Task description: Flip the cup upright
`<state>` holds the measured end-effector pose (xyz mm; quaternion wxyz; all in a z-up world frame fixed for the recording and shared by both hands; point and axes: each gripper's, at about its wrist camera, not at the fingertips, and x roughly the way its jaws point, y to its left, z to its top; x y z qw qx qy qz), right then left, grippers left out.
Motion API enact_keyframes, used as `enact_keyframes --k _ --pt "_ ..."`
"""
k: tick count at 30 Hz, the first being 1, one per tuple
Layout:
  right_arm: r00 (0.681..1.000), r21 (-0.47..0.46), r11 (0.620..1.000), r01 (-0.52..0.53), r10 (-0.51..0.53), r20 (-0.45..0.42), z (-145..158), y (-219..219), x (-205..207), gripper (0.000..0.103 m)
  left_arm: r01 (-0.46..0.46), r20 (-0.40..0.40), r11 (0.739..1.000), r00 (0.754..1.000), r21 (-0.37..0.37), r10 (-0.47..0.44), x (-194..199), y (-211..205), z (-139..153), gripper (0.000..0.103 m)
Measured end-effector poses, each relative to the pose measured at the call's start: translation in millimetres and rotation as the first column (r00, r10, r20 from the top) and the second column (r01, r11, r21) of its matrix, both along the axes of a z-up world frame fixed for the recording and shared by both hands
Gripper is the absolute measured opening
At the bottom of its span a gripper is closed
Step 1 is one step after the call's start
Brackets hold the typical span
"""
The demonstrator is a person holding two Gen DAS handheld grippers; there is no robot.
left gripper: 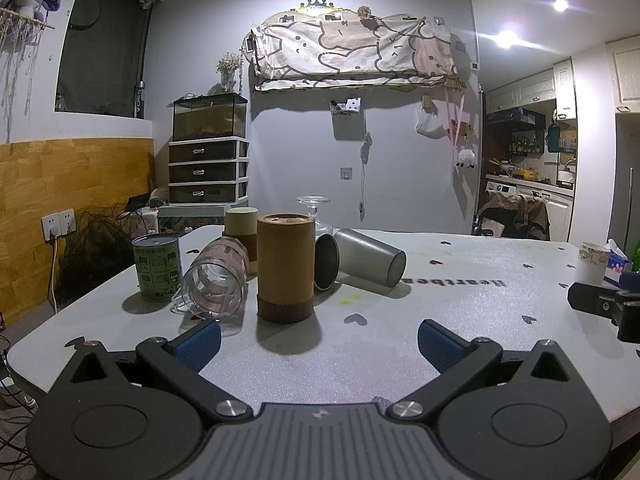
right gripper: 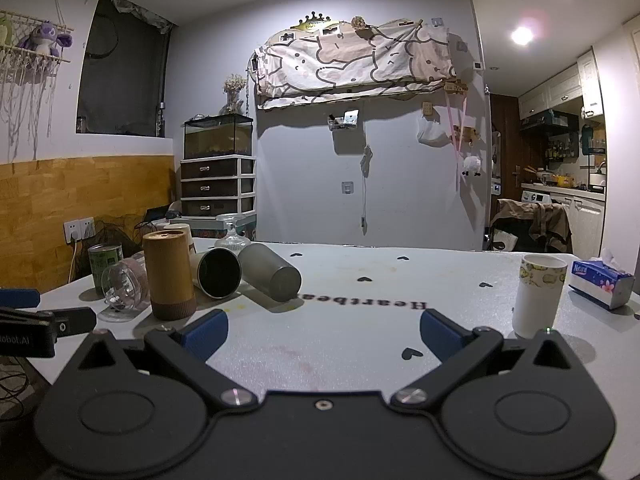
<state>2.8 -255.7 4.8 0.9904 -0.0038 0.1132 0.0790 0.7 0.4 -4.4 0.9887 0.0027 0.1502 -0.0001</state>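
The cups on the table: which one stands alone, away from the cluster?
The white cup with the yellow-green pattern. It stands upright, mouth up, beside the tissue pack, while the other cups crowd together at the table's far left.

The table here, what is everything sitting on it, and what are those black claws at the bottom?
Table: one, white with small black hearts.
Bamboo cup: one, tan with brown base, mouth down, front of the cluster.
Clear glass mug: one, pink bands, on its side, left of the bamboo cup.
Green can: one, standing, far left.
Grey cup: one, on its side, right of the cluster.
Dark-lined cup: one, on its side, mouth toward the camera.
Stemmed glass: one, clear, upside down, at the back.
White paper cup: one, upright, right side.
Tissue pack: one, blue and white, far right.
Left gripper: black, blue pads, open.
Right gripper: same, open.
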Motion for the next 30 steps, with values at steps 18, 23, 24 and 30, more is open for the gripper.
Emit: enact_keyframes --k 18,23,24,30 --pt "1.000 0.002 1.000 0.001 -0.001 0.001 -0.4 -0.1 -0.5 0.103 0.001 -0.002 1.000 1.000 -0.001 -0.001 3.3 -1.5 -3.3 0.103" --pt "1.000 0.002 1.000 0.002 -0.002 0.001 -1.9 1.4 1.2 0.103 0.000 -0.002 1.000 1.000 -0.001 0.000 3.1 -1.4 -2.7 0.103" --pt "1.000 0.002 1.000 0.001 -0.001 0.001 -2.0 1.5 1.4 0.103 0.000 -0.002 1.000 1.000 -0.001 0.000 3.5 -1.7 -3.6 0.103" --pt "1.000 0.002 1.000 0.000 0.000 0.001 0.2 -0.6 -1.5 0.103 0.000 -0.003 1.000 1.000 -0.001 0.000 3.4 -1.5 -3.2 0.103"
